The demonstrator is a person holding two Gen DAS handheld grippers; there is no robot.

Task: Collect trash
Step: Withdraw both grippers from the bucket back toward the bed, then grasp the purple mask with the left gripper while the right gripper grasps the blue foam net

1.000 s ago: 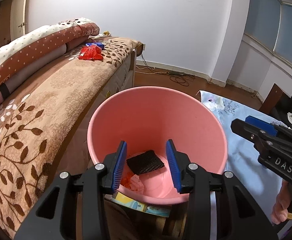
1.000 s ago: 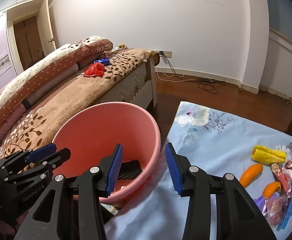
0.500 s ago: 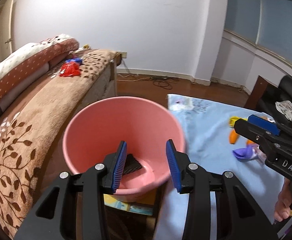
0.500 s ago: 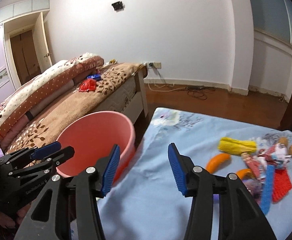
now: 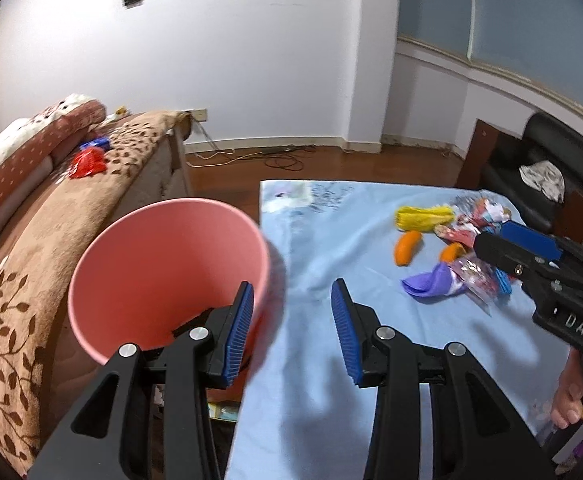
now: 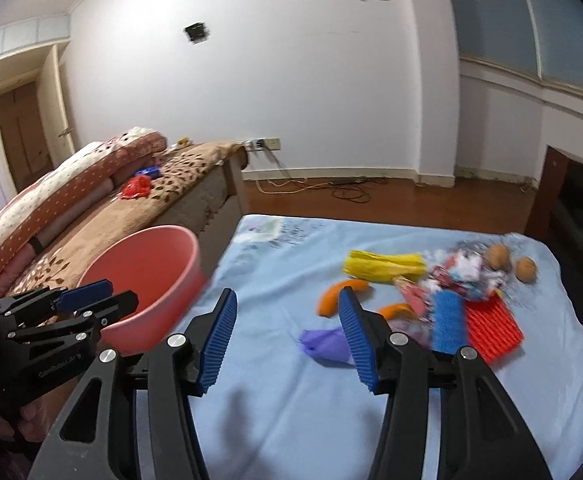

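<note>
A pink bucket (image 5: 163,264) stands left of a table with a light blue cloth (image 5: 331,248); it also shows in the right wrist view (image 6: 147,276). Trash lies at the cloth's far right: a yellow wrapper (image 6: 383,266), orange peels (image 6: 337,298), a purple scrap (image 6: 325,344), a blue strip (image 6: 447,320), a red mesh sheet (image 6: 491,330) and crumpled wrappers (image 6: 467,272). My left gripper (image 5: 291,330) is open and empty, over the bucket's right rim and the cloth edge. My right gripper (image 6: 287,344) is open and empty above the cloth, short of the trash.
A bed with a brown leaf-patterned blanket (image 5: 51,216) runs along the left; a red packet (image 5: 87,164) lies on it. Two brown round things (image 6: 511,262) sit at the cloth's far right. A dark chair (image 5: 547,176) stands beyond the table. Cables lie on the wooden floor (image 6: 347,192).
Both grippers have swung right, away from the bucket and toward the table. The trash pile has come into fuller view. Both stay open and empty.
</note>
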